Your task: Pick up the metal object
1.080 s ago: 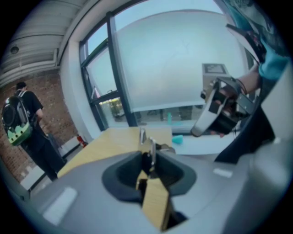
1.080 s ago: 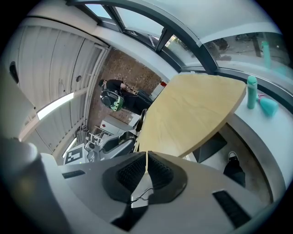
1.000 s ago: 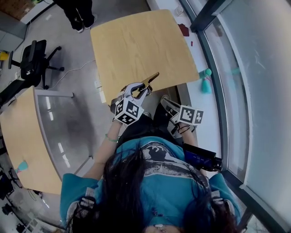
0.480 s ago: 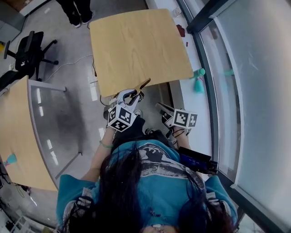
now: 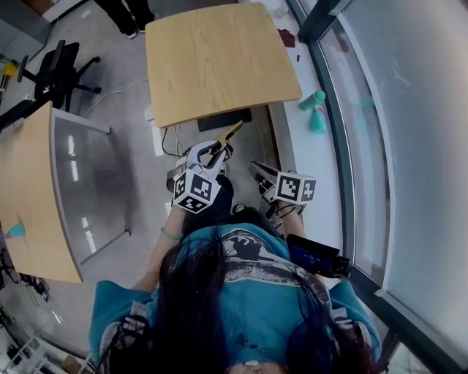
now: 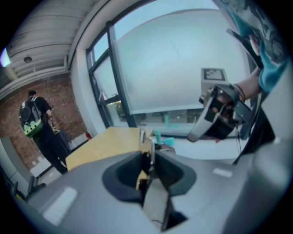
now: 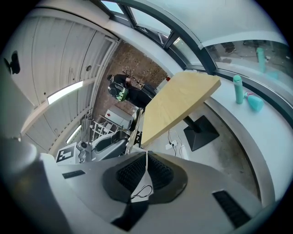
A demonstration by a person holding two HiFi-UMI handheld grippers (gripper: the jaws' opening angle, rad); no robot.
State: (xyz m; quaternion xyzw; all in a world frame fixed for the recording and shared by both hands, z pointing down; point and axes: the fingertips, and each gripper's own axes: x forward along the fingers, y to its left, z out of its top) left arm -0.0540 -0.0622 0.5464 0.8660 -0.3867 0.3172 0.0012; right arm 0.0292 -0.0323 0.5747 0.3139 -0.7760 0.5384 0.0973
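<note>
Jaws of the left gripper (image 5: 213, 152) clamp the metal object (image 5: 231, 133).

Between the jaws of the left gripper (image 5: 217, 152), the metal object (image 6: 152, 153) reaches me only as a blur; the standing person (image 5: 129, 14) is cut off by the head view's top edge

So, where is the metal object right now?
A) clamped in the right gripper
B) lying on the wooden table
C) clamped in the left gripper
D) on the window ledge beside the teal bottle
C: the left gripper is shut on the metal object, clear of the table; the right gripper is shut on nothing.
</note>
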